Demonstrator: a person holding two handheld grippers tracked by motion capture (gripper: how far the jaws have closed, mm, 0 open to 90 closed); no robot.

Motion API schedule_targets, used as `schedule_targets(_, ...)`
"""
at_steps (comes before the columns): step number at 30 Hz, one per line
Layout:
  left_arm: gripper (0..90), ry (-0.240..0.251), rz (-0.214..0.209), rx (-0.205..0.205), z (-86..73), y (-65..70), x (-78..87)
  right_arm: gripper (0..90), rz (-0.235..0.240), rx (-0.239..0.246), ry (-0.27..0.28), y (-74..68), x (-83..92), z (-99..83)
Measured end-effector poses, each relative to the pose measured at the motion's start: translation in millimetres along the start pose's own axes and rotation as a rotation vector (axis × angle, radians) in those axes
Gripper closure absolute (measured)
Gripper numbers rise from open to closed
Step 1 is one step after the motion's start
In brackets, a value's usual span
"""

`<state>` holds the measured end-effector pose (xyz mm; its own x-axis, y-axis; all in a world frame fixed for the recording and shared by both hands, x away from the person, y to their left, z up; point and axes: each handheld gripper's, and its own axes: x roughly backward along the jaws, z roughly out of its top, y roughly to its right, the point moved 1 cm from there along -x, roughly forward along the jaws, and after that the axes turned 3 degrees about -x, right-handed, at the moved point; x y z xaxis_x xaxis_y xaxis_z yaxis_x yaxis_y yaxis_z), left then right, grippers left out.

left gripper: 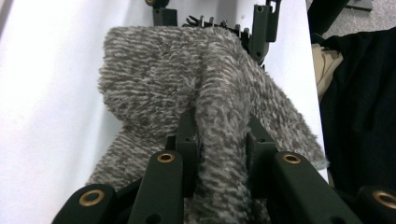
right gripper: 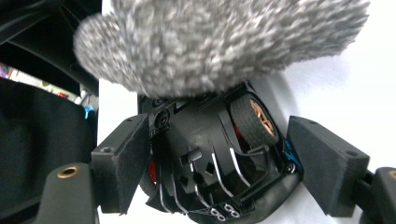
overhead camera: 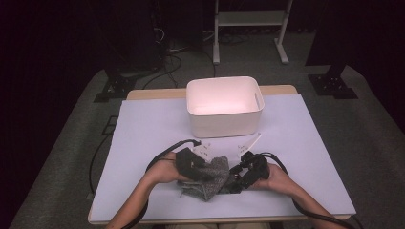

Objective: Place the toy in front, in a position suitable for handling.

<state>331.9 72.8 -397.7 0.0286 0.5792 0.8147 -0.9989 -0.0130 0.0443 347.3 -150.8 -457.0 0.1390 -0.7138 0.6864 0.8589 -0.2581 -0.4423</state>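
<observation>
A fuzzy grey knit cloth (overhead camera: 213, 177) lies bunched at the table's front middle, between my two hands. My left gripper (left gripper: 219, 135) is shut on a fold of this cloth (left gripper: 187, 79), which drapes over and past its jaws. My right gripper (right gripper: 219, 156) has its jaws wide around a black toy car (right gripper: 205, 163) with orange wheel hubs, underside turned to the camera; both pads press the car's sides. The cloth (right gripper: 219, 42) covers the car's far end. In the high view the right gripper (overhead camera: 242, 176) meets the cloth's right edge and the left gripper (overhead camera: 203, 167) its left.
A white plastic bin (overhead camera: 224, 119) stands open at the table's back middle, past both hands. The pale sheet on the table (overhead camera: 143, 129) spreads wide to the left and right. Cables trail from both grippers toward the front edge.
</observation>
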Motion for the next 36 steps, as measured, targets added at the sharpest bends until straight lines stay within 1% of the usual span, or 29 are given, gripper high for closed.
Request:
schedule_targets(2,72.5,0.002,0.002,0.0,0.2,-0.3,0.1,21.7,0.018,0.0,-0.01,3.9,0.3,2.8)
schedule_targets(4,72.5,0.003,0.003,0.0,0.5,-0.5,0.6,21.6,0.034,-0.014,-0.01,6.5,0.3,4.7)
schedule_targets(6,72.4,0.002,0.005,-0.002,0.7,-1.6,1.8,21.4,0.035,-0.014,-0.003,7.7,0.2,6.2)
schedule_targets(8,72.4,0.01,0.018,0.006,1.3,-3.3,4.8,21.7,0.049,-0.023,-0.004,9.2,-0.8,6.8)
schedule_targets(10,72.4,0.024,0.027,0.014,1.6,-4.5,8.3,22.3,0.049,-0.014,-0.007,7.5,-1.2,6.0)
schedule_targets(12,72.3,0.028,0.039,0.016,2.1,-5.3,12.3,22.1,0.032,-0.001,-0.009,5.3,-0.8,4.6)
schedule_targets(14,72.3,0.044,0.04,0.035,2.4,-5.6,16.9,22.0,0.002,0.035,-0.004,-0.1,-0.2,1.7)
schedule_targets(15,72.3,0.045,0.04,0.039,2.2,-5.5,17.4,22.2,-0.023,0.062,0.01,-4.5,0.5,-0.9)
schedule_targets(16,71.6,0.041,0.042,0.04,2.0,-5.9,17.9,22.3,-0.037,0.08,0.019,-6.9,0.9,-2.0)
schedule_targets(17,71.4,0.036,0.042,0.054,1.1,-6.9,18.0,22.3,-0.051,0.103,0.032,-9.3,1.1,-3.1)
schedule_targets(18,71.2,0.036,0.037,0.07,0.0,-8.0,17.8,22.5,-0.078,0.136,0.043,-14.2,1.9,-5.0)
schedule_targets(19,71.2,0.037,0.028,0.081,-1.2,-9.5,18.0,22.5,-0.1,0.169,0.053,-17.4,2.2,-6.2)
schedule_targets(21,71.3,0.054,0.001,0.106,-4.0,-11.5,17.6,22.7,-0.137,0.209,0.063,-24.2,2.7,-8.4)
schedule_targets(22,71.3,0.054,-0.005,0.113,-4.7,-11.7,16.9,22.8,-0.158,0.241,0.071,-27.9,2.8,-9.7)
schedule_targets(23,71.3,0.046,-0.014,0.121,-5.6,-11.6,14.8,22.9,-0.169,0.257,0.076,-29.8,2.8,-10.5)
schedule_targets(24,71.2,0.04,-0.021,0.125,-6.0,-11.4,13.6,23.0,-0.186,0.287,0.083,-32.4,2.7,-11.7)
schedule_targets(26,70.4,0.051,-0.061,0.141,-6.9,-11.1,10.4,23.3,-0.204,0.318,0.095,-36.0,2.6,-13.7)
schedule_targets(29,66.2,0.044,-0.078,0.16,-7.5,-12.7,7.2,23.4,-0.222,0.358,0.112,-40.0,3.3,-16.8)
schedule_targets(30,66.2,0.047,-0.084,0.165,-7.5,-12.5,6.5,23.4,-0.227,0.369,0.114,-40.7,3.5,-17.5)
schedule_targets(32,67.1,0.039,-0.105,0.169,-7.1,-10.9,3.4,23.4,-0.232,0.378,0.12,-41.9,3.4,-18.4)
schedule_targets(35,68.6,0.029,-0.101,0.15,-5.6,-8.8,4.1,23.3,-0.231,0.391,0.113,-42.5,4.3,-18.0)
schedule_targets(36,69.0,0.03,-0.094,0.141,-4.9,-7.2,4.0,23.1,-0.227,0.388,0.111,-42.9,4.4,-17.5)
